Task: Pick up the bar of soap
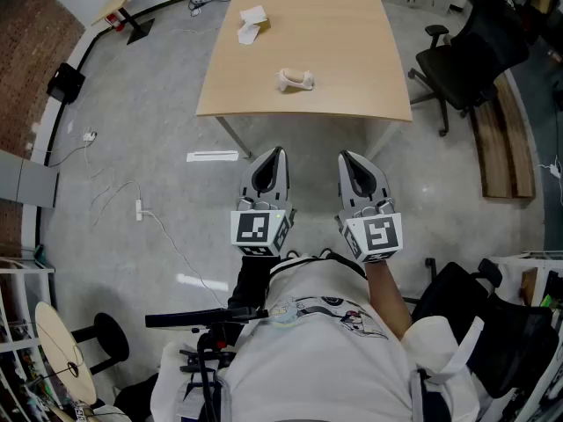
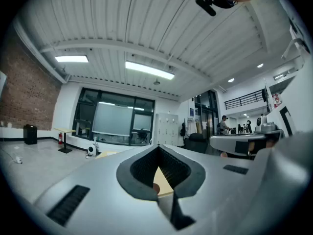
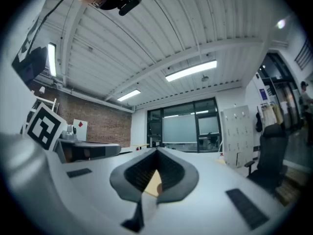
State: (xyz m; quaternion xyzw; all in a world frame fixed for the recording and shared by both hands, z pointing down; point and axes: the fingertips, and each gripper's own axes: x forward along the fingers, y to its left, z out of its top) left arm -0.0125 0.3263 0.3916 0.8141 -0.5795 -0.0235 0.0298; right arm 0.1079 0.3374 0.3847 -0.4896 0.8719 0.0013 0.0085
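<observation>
**Mia:** What is closest to us?

**Ben:** The person's white shirt (image 1: 317, 359). Just past it are the left gripper (image 1: 276, 152) and the right gripper (image 1: 346, 156). Both point flat at the table (image 1: 369, 69).

**Mia:** Are they open?

**Ben:** No. Each one has its jaws pressed together, with nothing in between.

**Mia:** Where is the soap?

**Ben:** I think it is the small pale lump (image 1: 296, 80) near the front edge of the table, about in the middle. It is well away from both grippers. Nothing touches it. A second white thing (image 1: 252, 26) lies farther back. It looks more like a box or paper, but I can't be sure.

**Mia:** So how do we pick it up well?

**Ben:** I'd step up to the table first. Then spread one gripper's jaws wide, tip it down over the lump, and put one jaw on each long side. Squeeze slowly, because soap may be slippery. Then lift straight up.

**Mia:** Any words to read?

**Ben:** None that I can read. The cubes (image 1: 259, 229) have black-and-white squares, not letters. The shirt has a drawing that is too small to make out. A wall sign (image 3: 79, 127) shows a red diamond.
</observation>
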